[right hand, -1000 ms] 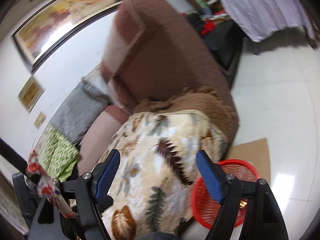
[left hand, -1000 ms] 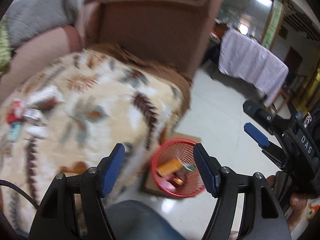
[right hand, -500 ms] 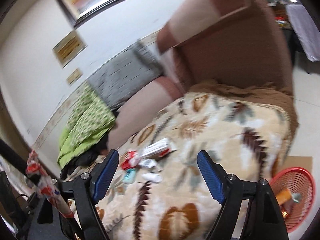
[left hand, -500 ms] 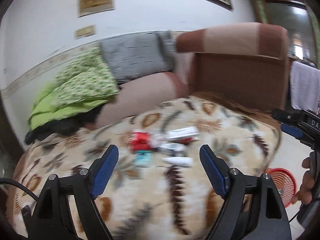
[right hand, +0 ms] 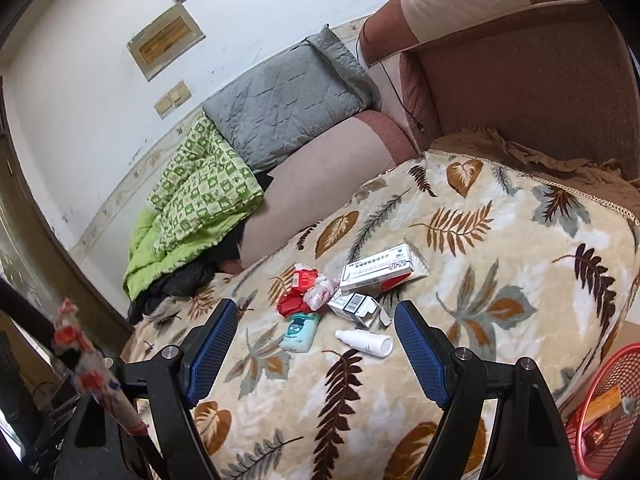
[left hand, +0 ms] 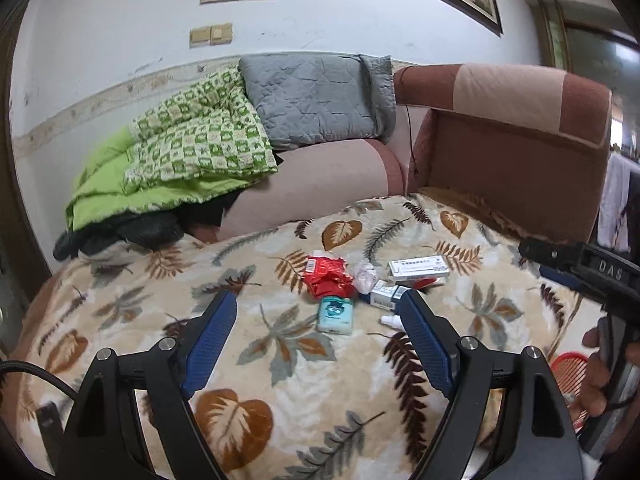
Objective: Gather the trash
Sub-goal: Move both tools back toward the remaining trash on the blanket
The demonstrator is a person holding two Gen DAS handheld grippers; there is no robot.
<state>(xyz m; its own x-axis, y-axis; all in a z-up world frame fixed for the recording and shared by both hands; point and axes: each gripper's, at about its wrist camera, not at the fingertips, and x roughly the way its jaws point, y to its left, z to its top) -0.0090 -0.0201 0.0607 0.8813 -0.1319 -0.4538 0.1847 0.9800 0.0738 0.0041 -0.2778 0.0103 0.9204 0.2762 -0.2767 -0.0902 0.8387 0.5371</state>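
six pieces of trash lie bunched together on the leaf-patterned blanket, one of each: a crumpled red wrapper, a wad of clear plastic touching it, a long white medicine box, a small opened carton with a barcode just in front of that box, a teal packet with a cartoon face and a small white bottle lying on its side nearest the camera. the left gripper hangs above the blanket with its two blue pads spread wide and nothing between them; the teal packet sits in the gap beyond them. the right gripper is likewise wide apart and empty, with the bottle and packet framed between its fingers. one red mesh basket stands on the floor at the blanket's right edge, well apart from the pile, with an orange packet and some other scraps inside. against the sofa back rest one grey quilted cushion and one green checked quilt.
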